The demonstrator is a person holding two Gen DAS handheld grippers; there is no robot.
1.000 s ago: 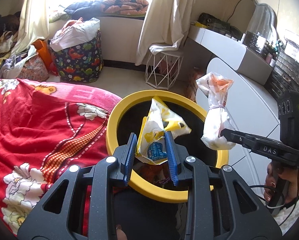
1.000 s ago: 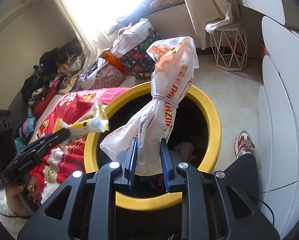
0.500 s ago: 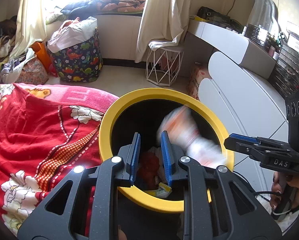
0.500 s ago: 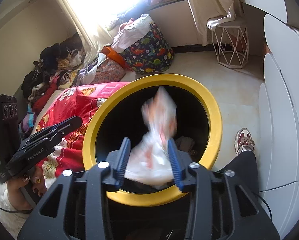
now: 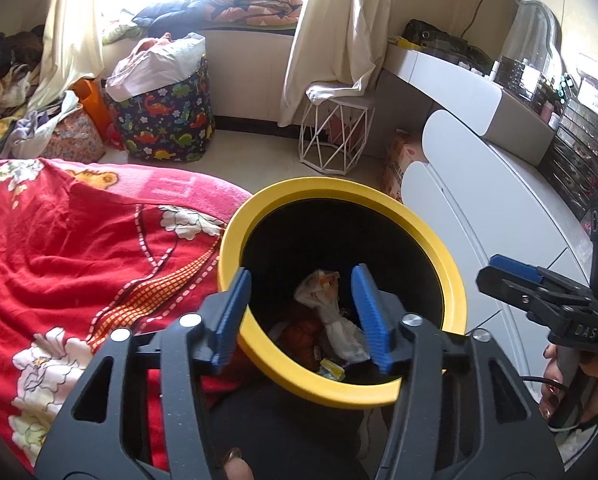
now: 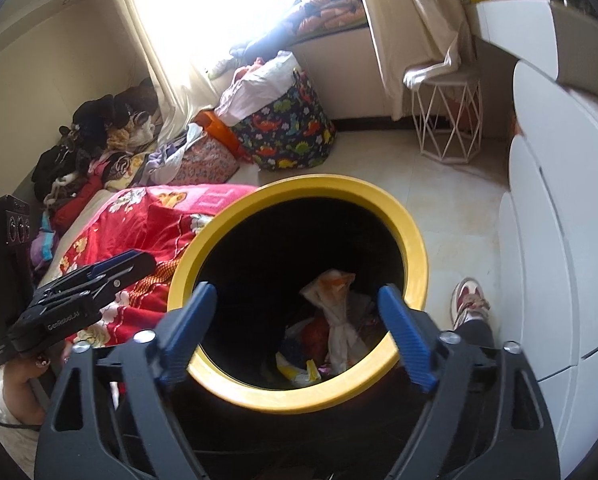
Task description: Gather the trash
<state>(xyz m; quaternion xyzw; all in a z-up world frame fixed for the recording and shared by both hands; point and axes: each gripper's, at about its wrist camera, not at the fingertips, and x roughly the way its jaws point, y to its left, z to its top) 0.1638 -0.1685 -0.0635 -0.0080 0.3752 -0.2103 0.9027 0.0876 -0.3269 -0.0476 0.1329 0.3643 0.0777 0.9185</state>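
A black bin with a yellow rim (image 5: pixel 455 276) (image 6: pixel 415 240) stands below both grippers. Inside it lie the knotted white and orange plastic bag (image 5: pixel 331 312) (image 6: pixel 339 320) and a yellow wrapper (image 5: pixel 331 370) (image 6: pixel 299 374) among other trash. My left gripper (image 5: pixel 303 312) hovers over the bin's near edge, its jaws opening with nothing gripped between them. My right gripper (image 6: pixel 299 332) also hangs over the near edge, its jaws opening wide and empty. Each gripper shows at the side of the other's view: the right gripper (image 5: pixel 539 296) and the left gripper (image 6: pixel 87 280).
A red flowered blanket (image 5: pixel 79 264) covers the bed left of the bin. White rounded drawers (image 5: pixel 479 208) stand to the right. On the floor beyond are a dinosaur-print basket (image 5: pixel 167 120) and a white wire stool (image 5: pixel 335 136). A person's shoe (image 6: pixel 469 300) rests right of the bin.
The left gripper let go of the yellow wrapper and the right gripper let go of the knotted bag. Both fell into the bin, and both jaws have spread apart.
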